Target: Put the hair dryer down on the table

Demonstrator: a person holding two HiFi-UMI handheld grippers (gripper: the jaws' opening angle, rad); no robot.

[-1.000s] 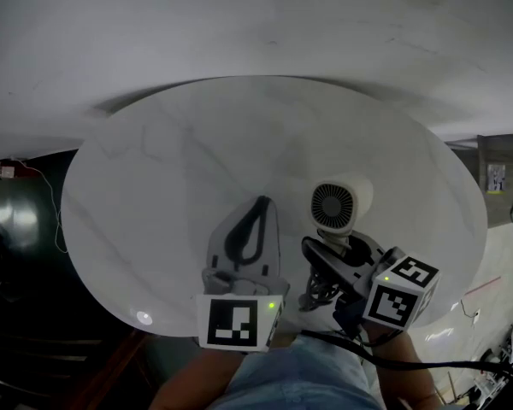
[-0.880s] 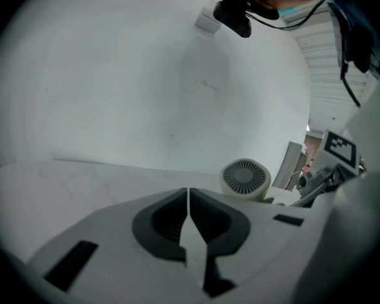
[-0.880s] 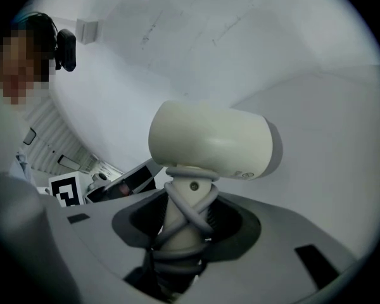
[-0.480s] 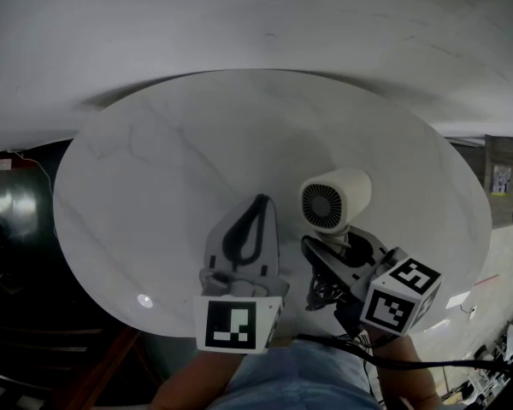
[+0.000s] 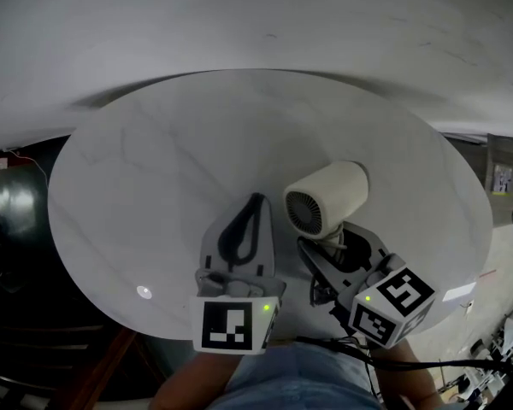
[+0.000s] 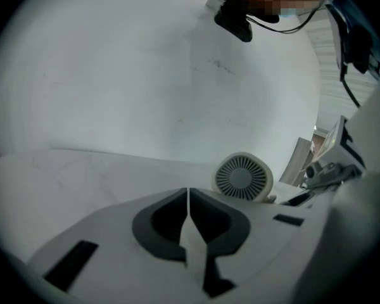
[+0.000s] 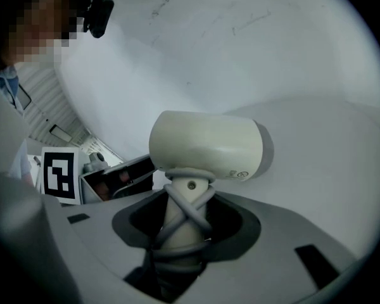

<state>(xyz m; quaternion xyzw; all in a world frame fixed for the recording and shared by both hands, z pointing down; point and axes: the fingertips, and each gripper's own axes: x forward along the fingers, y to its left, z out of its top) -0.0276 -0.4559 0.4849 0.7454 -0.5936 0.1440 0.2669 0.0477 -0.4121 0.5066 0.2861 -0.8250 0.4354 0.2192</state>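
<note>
A cream hair dryer (image 5: 325, 199) stands over the round white marble table (image 5: 154, 161), right of its middle. Its grey rear grille (image 5: 308, 213) faces the left gripper. My right gripper (image 5: 338, 248) is shut on the dryer's handle, which has the grey cord wound round it (image 7: 180, 217); the barrel (image 7: 206, 145) lies crosswise above the jaws. I cannot tell whether the dryer touches the table. My left gripper (image 5: 255, 205) is just left of it, jaws shut together (image 6: 188, 192) with nothing between them. From the left gripper view the grille (image 6: 242, 177) shows close on the right.
The table's near edge runs just in front of both marker cubes. Left of the table is dark floor with a cable and a small red item (image 5: 4, 162). A black cable (image 5: 410, 364) trails from the right gripper across the person's blue clothing (image 5: 299, 383).
The hair dryer has rolled with the right gripper: its grille, which faced the head camera, now points left and the barrel shows side-on. Both grippers sank a little.
</note>
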